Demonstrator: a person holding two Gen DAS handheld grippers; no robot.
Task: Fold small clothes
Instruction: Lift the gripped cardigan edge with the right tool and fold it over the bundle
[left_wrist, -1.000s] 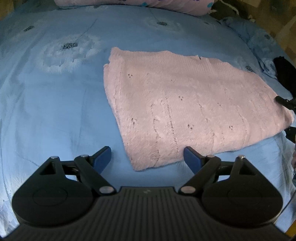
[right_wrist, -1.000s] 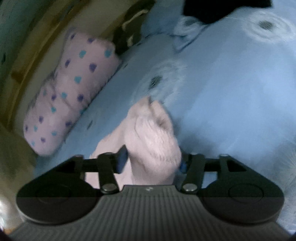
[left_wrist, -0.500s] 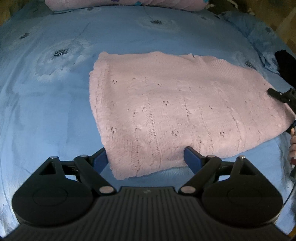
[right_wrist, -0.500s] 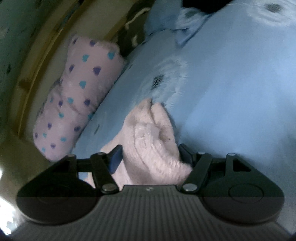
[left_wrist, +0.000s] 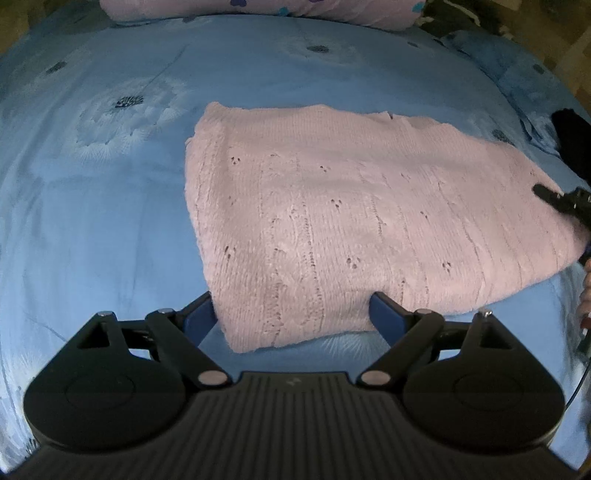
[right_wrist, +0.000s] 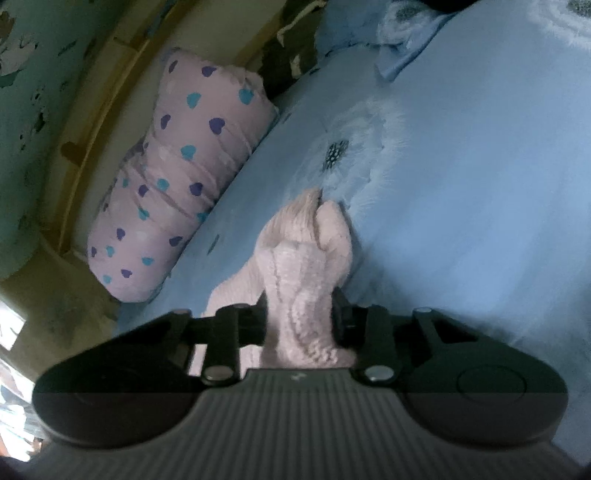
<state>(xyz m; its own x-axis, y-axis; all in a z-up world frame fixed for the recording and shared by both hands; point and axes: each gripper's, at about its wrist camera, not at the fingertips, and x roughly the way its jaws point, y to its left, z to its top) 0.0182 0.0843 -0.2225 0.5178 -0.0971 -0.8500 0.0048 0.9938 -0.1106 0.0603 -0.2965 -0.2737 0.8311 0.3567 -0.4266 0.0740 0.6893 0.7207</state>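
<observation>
A pink knitted sweater (left_wrist: 354, 221) lies folded flat on the blue bedsheet (left_wrist: 92, 206). My left gripper (left_wrist: 291, 314) is open, its blue fingers on either side of the sweater's near corner, low over the sheet. My right gripper (right_wrist: 299, 325) is shut on a bunched edge of the sweater (right_wrist: 303, 280); it also shows in the left wrist view (left_wrist: 561, 203) at the sweater's right edge.
A pink pillow with heart prints (right_wrist: 177, 177) lies along the far side of the bed, also in the left wrist view (left_wrist: 258, 7). A dark garment (left_wrist: 572, 144) sits at the right. A wooden bed frame (right_wrist: 92, 110) runs behind the pillow.
My right gripper has closed on the sweater's edge. My left gripper moved forward so the sweater's near corner sits between its open fingers.
</observation>
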